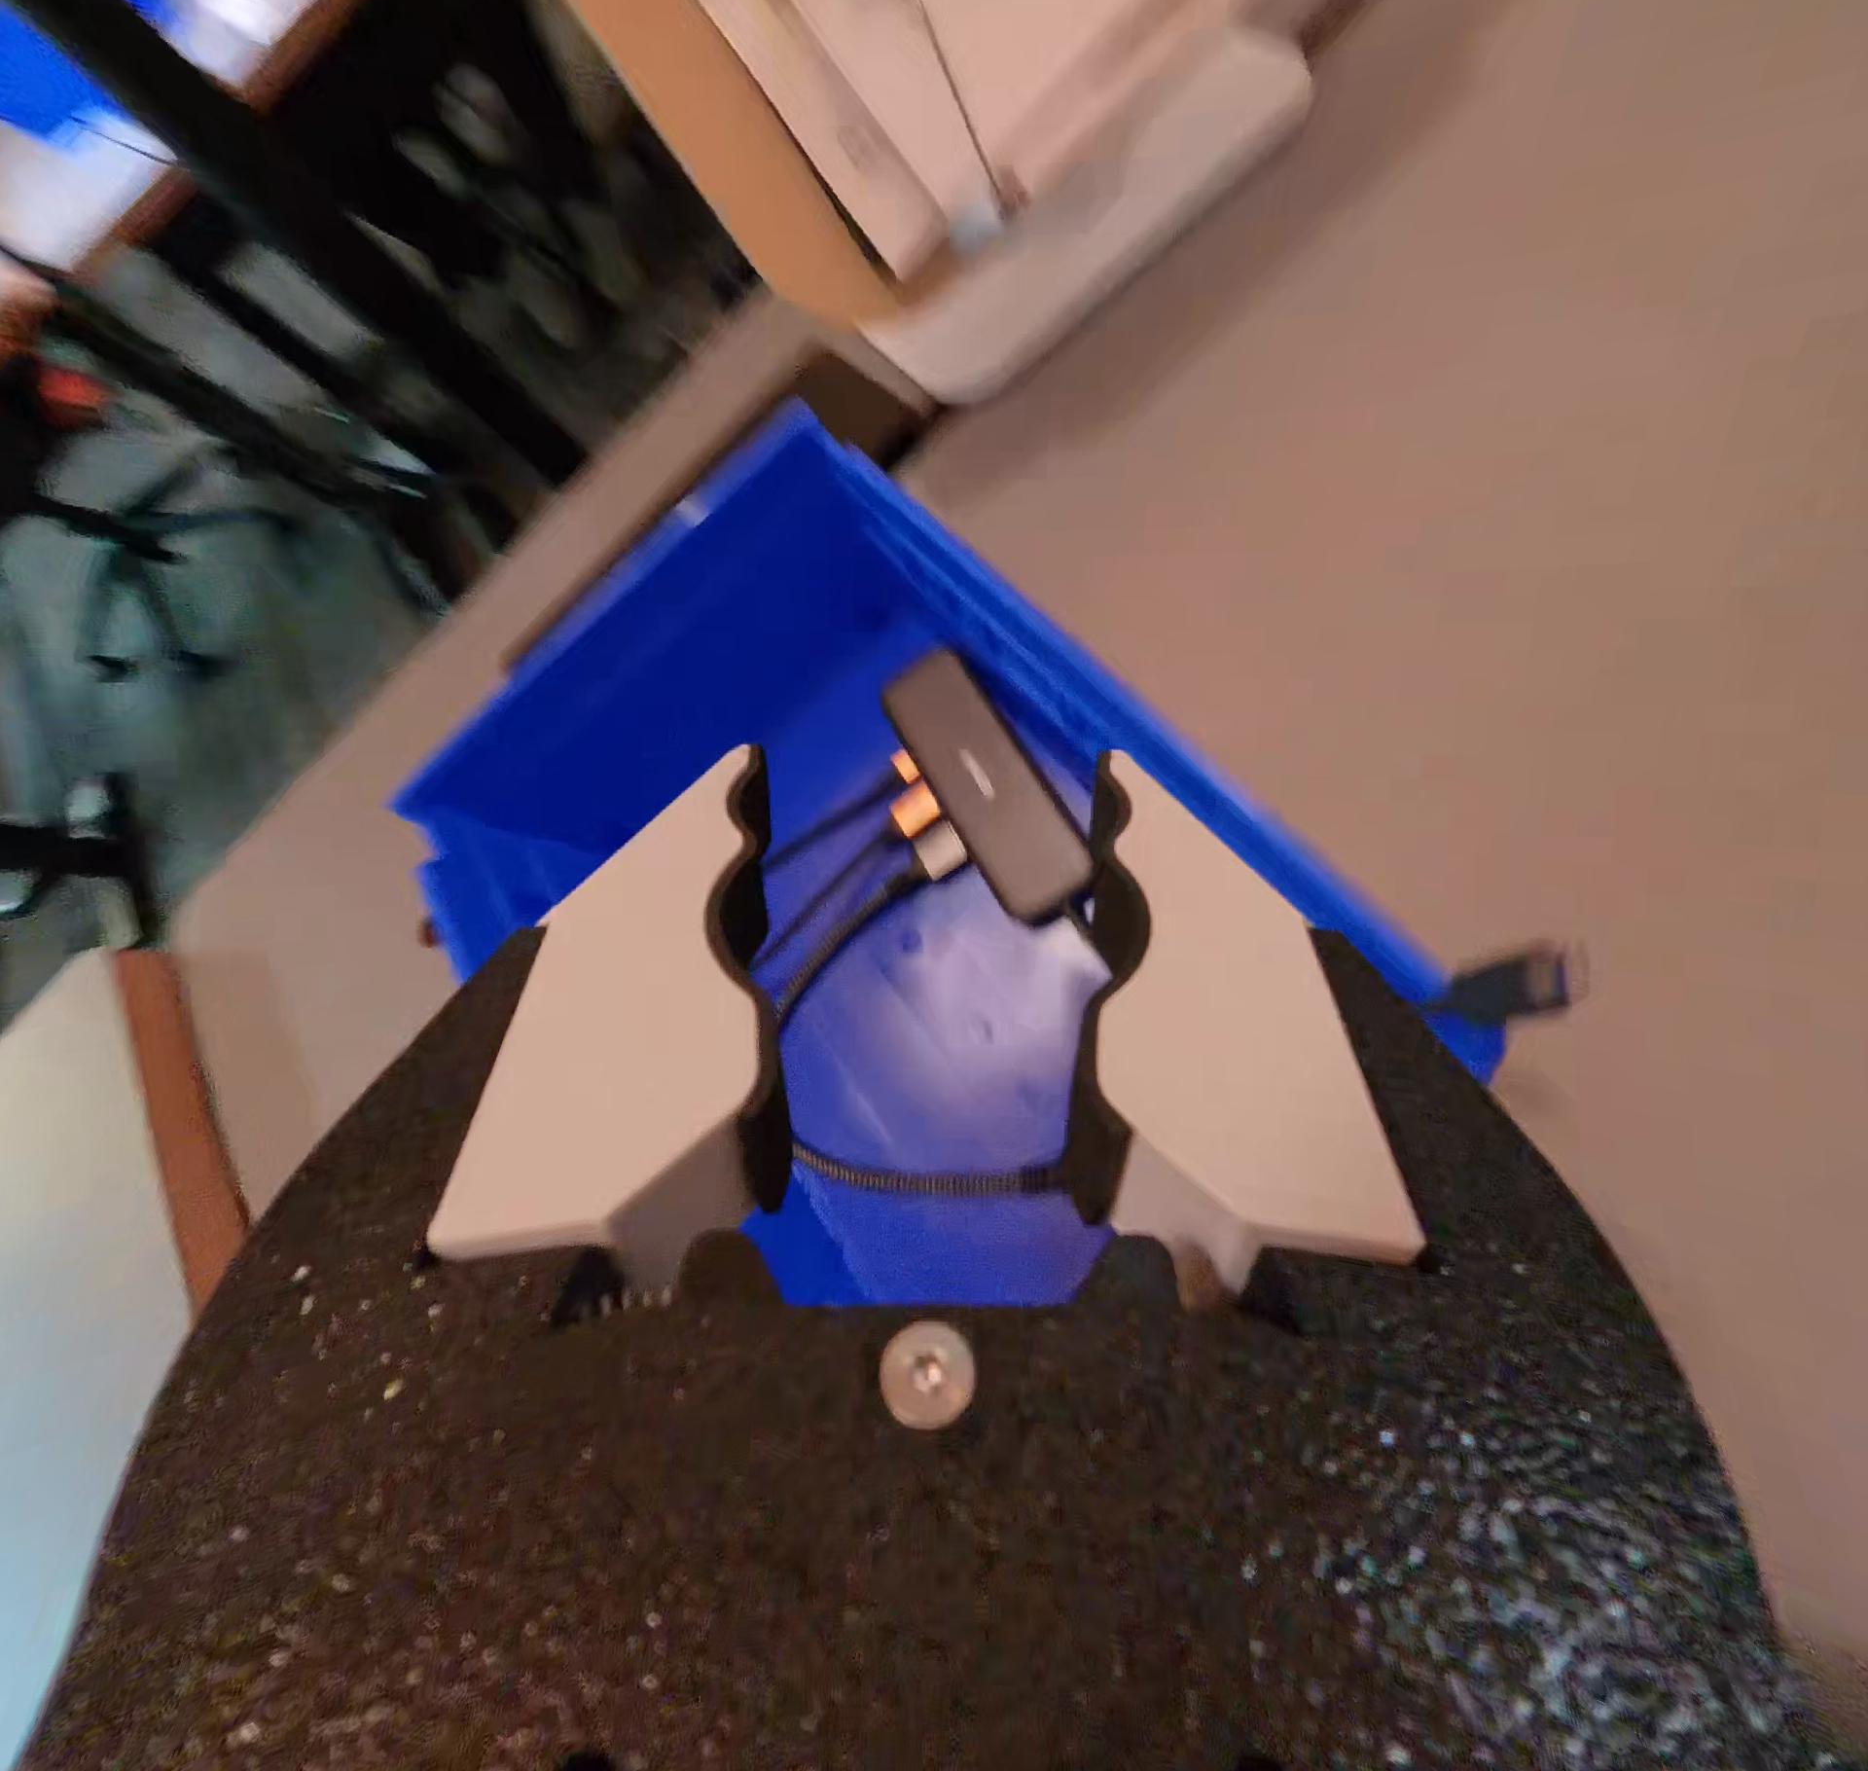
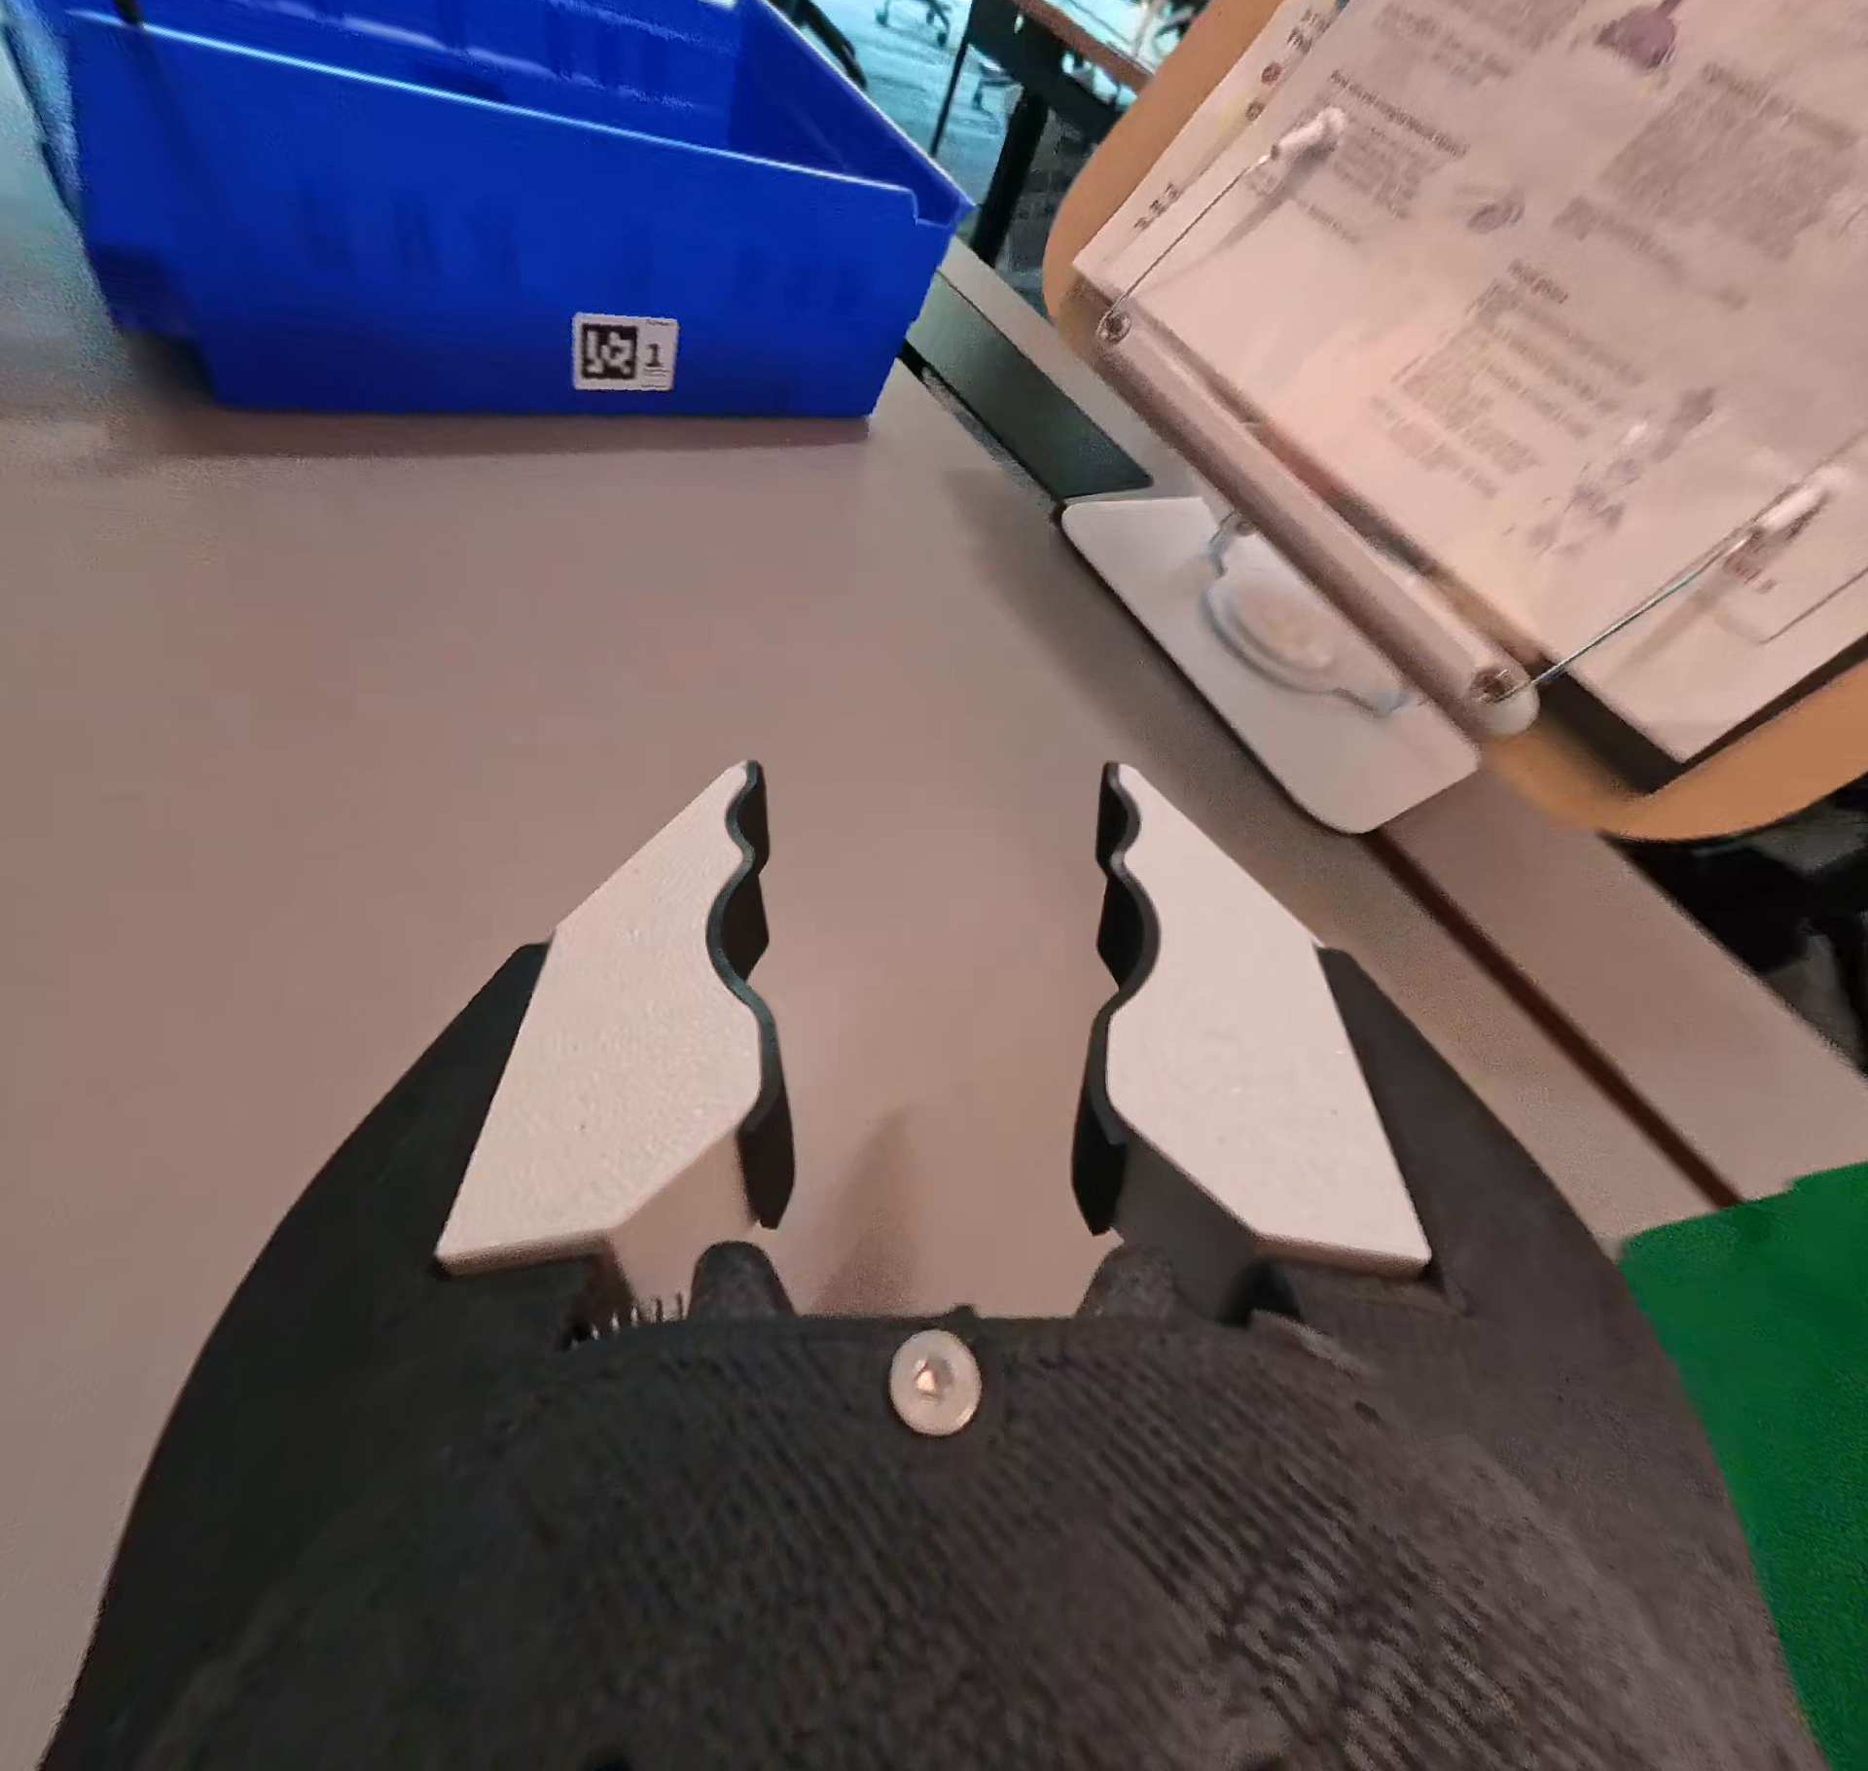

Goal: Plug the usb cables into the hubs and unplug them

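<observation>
The whole left wrist view is blurry. The braided black cable (image 1: 925,1182) hides behind both fingers. The big blue plastic bin (image 2: 485,206) is cut off at the picture's top edge.

Tight bin on the left, open table on the right

Left gripper (image 1: 928,782): blue plastic bin (image 1: 647,711) walls and dark slab-shaped hub (image 1: 986,784) crowd ahead. Right gripper (image 2: 932,792): bare grey tabletop (image 2: 505,610) ahead.

Warm, soft indoor light fills both views, with no hard shadows. The left wrist view is heavily motion-blurred: the room behind smears into streaks, and the blue bin (image 1: 708,671) has soft edges. A pale sheen glares off the bin's floor. The right wrist view is sharper; the table (image 2: 404,661) is evenly lit, the page stand (image 2: 1516,307) blurs, and the edges bow with wide-angle distortion.
</observation>
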`<state>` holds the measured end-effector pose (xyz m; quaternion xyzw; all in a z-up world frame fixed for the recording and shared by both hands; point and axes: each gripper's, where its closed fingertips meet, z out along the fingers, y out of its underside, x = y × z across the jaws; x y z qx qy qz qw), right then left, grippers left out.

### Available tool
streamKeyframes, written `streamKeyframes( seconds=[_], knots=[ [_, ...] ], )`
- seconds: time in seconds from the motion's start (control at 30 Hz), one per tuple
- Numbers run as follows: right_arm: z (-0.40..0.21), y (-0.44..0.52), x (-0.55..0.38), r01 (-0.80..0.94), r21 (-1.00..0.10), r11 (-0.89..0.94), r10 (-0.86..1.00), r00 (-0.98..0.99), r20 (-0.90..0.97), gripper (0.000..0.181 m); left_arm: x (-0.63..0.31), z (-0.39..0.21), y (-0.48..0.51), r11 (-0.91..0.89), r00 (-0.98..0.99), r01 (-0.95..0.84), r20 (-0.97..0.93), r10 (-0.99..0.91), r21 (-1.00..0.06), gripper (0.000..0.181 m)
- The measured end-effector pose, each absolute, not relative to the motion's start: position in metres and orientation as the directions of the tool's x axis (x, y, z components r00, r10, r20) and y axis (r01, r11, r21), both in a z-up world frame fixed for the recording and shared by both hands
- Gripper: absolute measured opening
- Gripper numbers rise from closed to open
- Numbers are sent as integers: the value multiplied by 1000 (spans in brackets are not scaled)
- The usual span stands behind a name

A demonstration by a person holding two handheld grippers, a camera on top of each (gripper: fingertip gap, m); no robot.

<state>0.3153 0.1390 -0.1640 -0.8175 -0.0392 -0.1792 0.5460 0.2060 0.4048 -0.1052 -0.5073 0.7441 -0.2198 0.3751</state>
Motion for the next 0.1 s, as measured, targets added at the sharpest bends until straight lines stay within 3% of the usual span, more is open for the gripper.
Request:
streamKeyframes(
  seconds=[0.03, 0.1],
  knots=[
    [-167, 136, 311, 231, -898, -374, -122, 948, 295, 64, 202, -123, 408, 407, -280, -637, -296, -913, -655, 63],
    [-166, 133, 307, 193, -930, -313, -109, 965, 237, 61, 200, -153, 421, 315, -271, -752, -165, -948, -579, 64]
  ],
)
